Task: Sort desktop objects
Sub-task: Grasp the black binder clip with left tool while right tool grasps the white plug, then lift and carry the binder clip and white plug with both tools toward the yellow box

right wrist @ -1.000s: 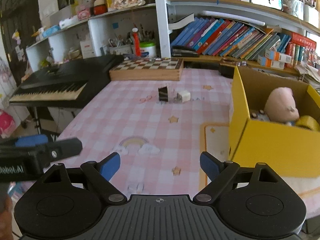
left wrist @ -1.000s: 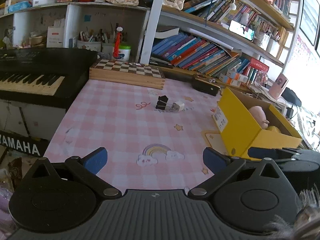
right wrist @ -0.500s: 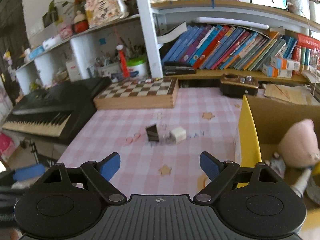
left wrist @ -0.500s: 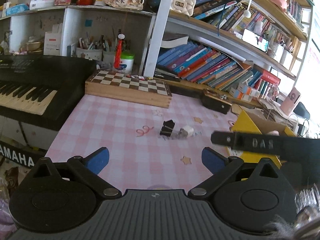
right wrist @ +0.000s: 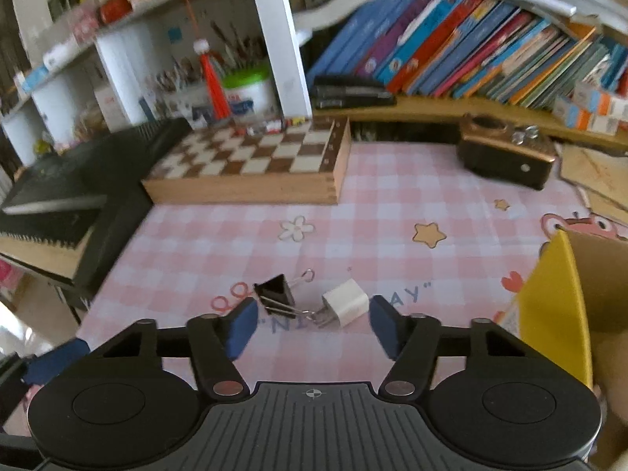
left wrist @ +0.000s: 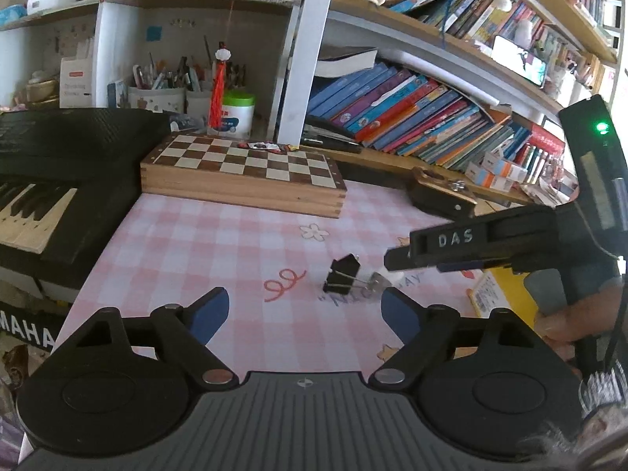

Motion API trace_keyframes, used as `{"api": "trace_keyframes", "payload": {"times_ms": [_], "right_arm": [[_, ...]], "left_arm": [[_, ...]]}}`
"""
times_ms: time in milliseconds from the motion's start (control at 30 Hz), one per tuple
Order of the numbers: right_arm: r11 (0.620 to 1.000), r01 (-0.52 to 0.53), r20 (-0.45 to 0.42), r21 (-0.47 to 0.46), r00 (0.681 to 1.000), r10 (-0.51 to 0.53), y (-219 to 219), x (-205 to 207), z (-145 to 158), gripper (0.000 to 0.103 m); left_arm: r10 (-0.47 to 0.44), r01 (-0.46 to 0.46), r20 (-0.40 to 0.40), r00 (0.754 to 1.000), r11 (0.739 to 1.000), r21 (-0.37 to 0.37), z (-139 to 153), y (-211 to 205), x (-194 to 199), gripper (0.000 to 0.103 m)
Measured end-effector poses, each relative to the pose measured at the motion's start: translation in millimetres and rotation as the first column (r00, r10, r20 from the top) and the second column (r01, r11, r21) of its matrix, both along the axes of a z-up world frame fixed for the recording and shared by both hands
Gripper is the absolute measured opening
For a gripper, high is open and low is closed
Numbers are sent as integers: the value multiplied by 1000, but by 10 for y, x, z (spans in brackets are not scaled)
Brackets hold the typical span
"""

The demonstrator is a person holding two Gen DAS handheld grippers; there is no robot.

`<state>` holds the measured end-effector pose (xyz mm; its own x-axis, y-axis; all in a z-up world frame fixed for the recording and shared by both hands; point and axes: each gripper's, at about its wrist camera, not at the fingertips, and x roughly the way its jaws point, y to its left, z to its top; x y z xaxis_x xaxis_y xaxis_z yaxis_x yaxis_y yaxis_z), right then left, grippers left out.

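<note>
A black binder clip (right wrist: pixel 276 294) and a white charger plug (right wrist: pixel 345 307) lie side by side on the pink checked tablecloth (right wrist: pixel 392 259). My right gripper (right wrist: pixel 312 324) is open, its blue fingertips straddling both objects just above the cloth. In the left wrist view the clip (left wrist: pixel 342 274) lies ahead, and the plug is mostly hidden behind the right gripper's black arm (left wrist: pixel 482 247). My left gripper (left wrist: pixel 304 316) is open and empty, short of the clip. The yellow box (right wrist: pixel 565 314) stands at the right.
A wooden chessboard box (right wrist: pixel 255 168) lies at the back of the table. A black keyboard (left wrist: pixel 47 180) runs along the left edge. A small dark brown box (right wrist: pixel 506 153) sits back right below shelves of books (right wrist: pixel 471 47).
Both grippers have moved forward toward the clip and plug. The right gripper has dropped low, its fingers now on either side of them. It now crosses the left wrist view.
</note>
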<state>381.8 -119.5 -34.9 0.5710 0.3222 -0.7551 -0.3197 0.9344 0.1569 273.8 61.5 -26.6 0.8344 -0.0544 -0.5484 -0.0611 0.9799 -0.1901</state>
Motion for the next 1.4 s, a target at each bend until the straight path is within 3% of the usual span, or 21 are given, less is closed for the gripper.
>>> {"api": "trace_keyframes", "payload": {"times_ms": [67,400,500,667,800,967,1100,1167,1233,1400], "right_arm": [[1000,-2,-23,-7,1000,2,-23,109,-48,48],[999,-37,-176,-12,984,34,25,573,-367,47],[999,-49,-208,-5,977,47,4,615,-459,43],[1000,-18,-161,-2,987,18,-101,597,-393,40],[997,37,-85,61,996,-31,-239,554,-191,40],[991,59,-48,120,997,-54,-337,551,-13,40],[987,50,-59,150,997,-42,-349,553,15,40],[986,50,-68,160,997,-39,-352,552,14,40],[985,49,-74,163,997,-38,-340,553,-4,40],[986,37,-75,165,997,-25,-334,521,-2,40]], "left_arm": [[5,-5,-3,1000,1000,-4,-25,17,68,85],[-3,2,-15,1000,999,-36,-137,-26,299,84],[-25,25,-19,1000,999,-24,-164,-82,380,84],[-61,61,-33,998,998,-10,-237,-183,557,84],[-85,85,-45,995,996,4,-308,-294,744,81],[-96,99,-77,992,994,39,-440,-473,1016,61],[-73,81,-108,991,994,67,-538,-555,1190,52],[-61,69,-121,991,995,65,-574,-559,1243,35],[-60,69,-132,989,995,65,-610,-549,1264,25],[-63,70,-96,993,995,69,-517,-494,1142,23]]}}
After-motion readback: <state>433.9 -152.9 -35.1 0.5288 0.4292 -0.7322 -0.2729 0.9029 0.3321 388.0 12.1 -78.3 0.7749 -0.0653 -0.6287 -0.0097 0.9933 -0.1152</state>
